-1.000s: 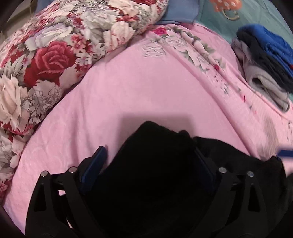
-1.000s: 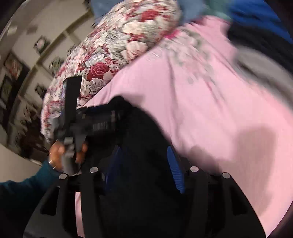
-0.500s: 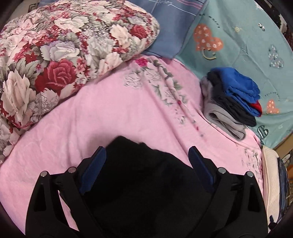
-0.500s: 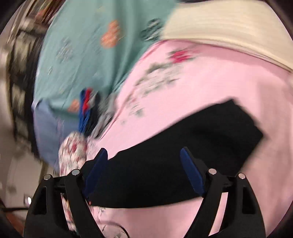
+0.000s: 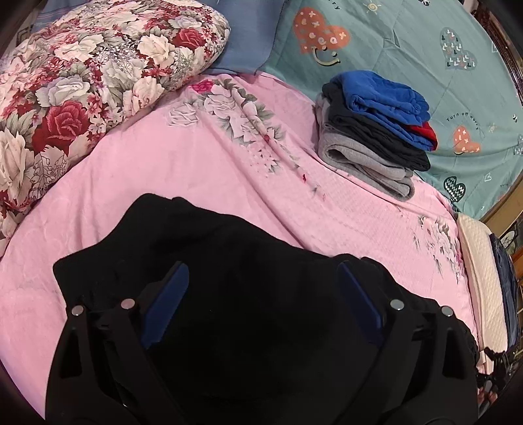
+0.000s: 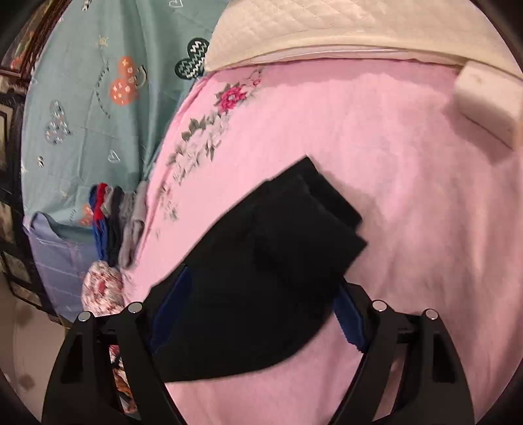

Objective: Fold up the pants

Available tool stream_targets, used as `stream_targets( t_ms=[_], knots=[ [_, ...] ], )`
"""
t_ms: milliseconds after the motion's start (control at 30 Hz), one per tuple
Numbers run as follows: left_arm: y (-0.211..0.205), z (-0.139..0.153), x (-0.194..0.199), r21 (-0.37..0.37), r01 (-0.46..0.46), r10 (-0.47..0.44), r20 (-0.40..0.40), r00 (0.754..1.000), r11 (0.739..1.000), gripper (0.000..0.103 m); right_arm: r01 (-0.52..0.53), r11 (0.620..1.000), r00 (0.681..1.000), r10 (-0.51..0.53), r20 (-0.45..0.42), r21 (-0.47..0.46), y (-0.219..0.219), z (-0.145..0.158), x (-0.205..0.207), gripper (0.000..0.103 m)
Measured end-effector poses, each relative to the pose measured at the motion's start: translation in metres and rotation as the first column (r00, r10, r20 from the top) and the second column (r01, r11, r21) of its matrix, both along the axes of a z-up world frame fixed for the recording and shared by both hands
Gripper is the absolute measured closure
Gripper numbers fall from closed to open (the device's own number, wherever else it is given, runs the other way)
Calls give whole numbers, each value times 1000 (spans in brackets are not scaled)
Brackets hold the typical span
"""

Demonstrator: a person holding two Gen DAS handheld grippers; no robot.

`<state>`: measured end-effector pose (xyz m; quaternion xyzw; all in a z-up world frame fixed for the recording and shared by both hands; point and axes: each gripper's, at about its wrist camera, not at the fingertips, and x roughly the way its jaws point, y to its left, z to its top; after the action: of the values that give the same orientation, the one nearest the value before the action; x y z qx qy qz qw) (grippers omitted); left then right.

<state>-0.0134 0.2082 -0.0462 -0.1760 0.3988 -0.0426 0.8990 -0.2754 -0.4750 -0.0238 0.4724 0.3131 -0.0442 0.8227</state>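
Black pants lie folded over on the pink blanket. In the left wrist view they fill the lower middle, and my left gripper hovers over them, open, with blue pads wide apart and nothing pinched. In the right wrist view the pants form a dark band running up to the right, their layered end resting on the blanket. My right gripper is also open over the pants. Its fingers straddle the cloth without closing on it.
A stack of folded clothes, grey, black, blue and red, sits at the blanket's far right edge on a teal heart-print sheet. A floral quilt is bundled at the far left. A cream quilted mattress edge borders the bed.
Both grippers have drawn back from the pants, which now lie flat on the blanket. The right view has swung from the floral quilt side toward the pants' far end.
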Motion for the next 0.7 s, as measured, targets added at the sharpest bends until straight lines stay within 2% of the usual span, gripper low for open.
stream_targets(
  t_ms=[67,167,200,267,300,333,433,567,700],
  knots=[
    [-1,0,2,1,-6,6,-6,1000,1000,10,-17,999,999,15,44,33,-8,-5,9,21],
    [-3,-1,4,1,-8,8,-16,1000,1000,10,-23,1000,998,23,50,10,-12,-4,17,24],
    [-5,-1,4,3,-7,7,-17,1000,1000,10,-23,1000,999,23,47,-10,-13,-5,21,29],
    [-8,-3,5,8,-3,3,-20,1000,1000,10,-18,999,1000,19,15,-26,-14,-8,31,48],
    [-10,-4,6,9,-2,2,-26,1000,1000,10,-27,999,1000,27,-3,-21,-15,-12,34,64],
    [-11,-5,6,6,0,0,-30,1000,1000,10,-24,999,1000,23,-8,-25,-15,-12,34,67],
    [-13,-6,5,4,9,-9,-31,999,1000,10,-29,996,1000,29,-6,-82,-9,-5,31,70],
    [-7,-3,2,-5,9,-9,-23,1000,1000,10,-1,995,1000,2,14,-95,-5,4,24,74],
    [7,7,-6,-47,12,-11,15,1000,999,10,-15,990,1000,19,24,-137,17,30,28,75]
  ],
)
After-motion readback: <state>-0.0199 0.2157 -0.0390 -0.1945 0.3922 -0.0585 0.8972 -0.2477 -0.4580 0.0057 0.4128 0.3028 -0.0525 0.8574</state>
